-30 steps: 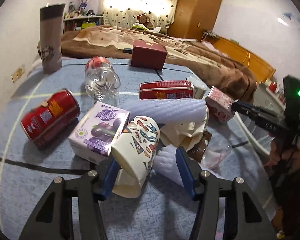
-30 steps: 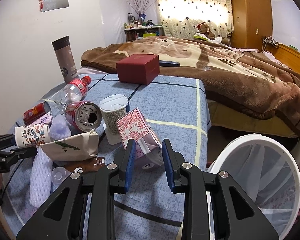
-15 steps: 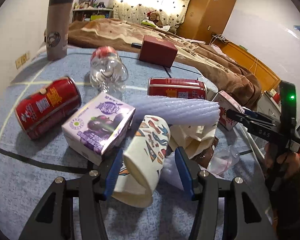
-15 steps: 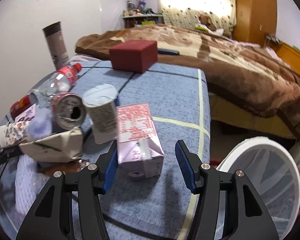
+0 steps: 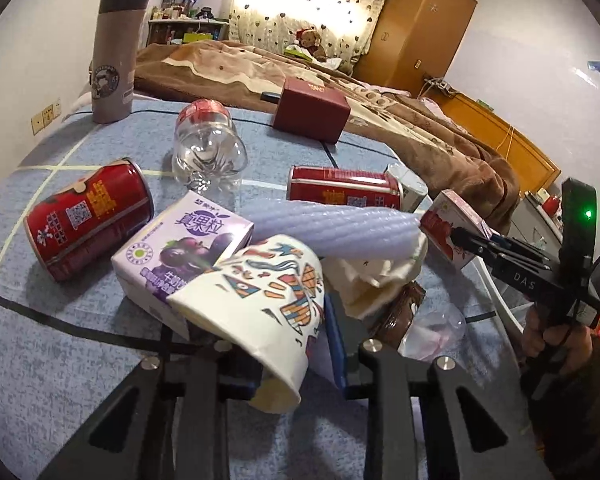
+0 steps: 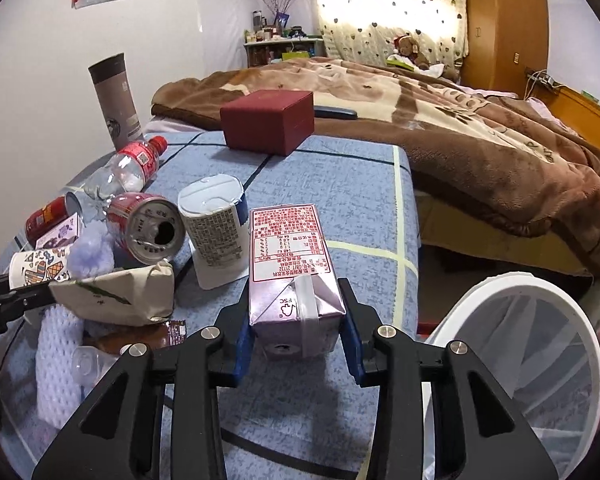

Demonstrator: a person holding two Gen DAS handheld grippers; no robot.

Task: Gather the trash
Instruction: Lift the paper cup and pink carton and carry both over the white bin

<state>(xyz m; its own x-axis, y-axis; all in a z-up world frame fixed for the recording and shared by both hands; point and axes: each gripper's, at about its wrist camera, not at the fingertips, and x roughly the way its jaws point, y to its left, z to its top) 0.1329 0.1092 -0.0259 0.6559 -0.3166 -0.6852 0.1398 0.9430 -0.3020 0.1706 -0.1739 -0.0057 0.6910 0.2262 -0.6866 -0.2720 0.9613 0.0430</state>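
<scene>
While claws close, carton [image 6: 296, 280] lies lengthwise pointing away.

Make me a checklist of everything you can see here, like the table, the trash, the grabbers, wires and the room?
Surface: blue cloth with pale and dark lines.
Job's things: patterned paper cup, pink drink carton, purple milk carton, two red cans, clear bottle, all lying down; white bin beside the table.
Clutter: red box, tall grey tumbler, lilac foam netting, cream pouch, white tub.
Grippers: left gripper closing, the squashed cup between its jaws; right gripper closing around the pink carton.
Cables: wires at the far wall.
Surroundings: bed with brown blanket, wardrobe, curtain, teddy bear.
</scene>
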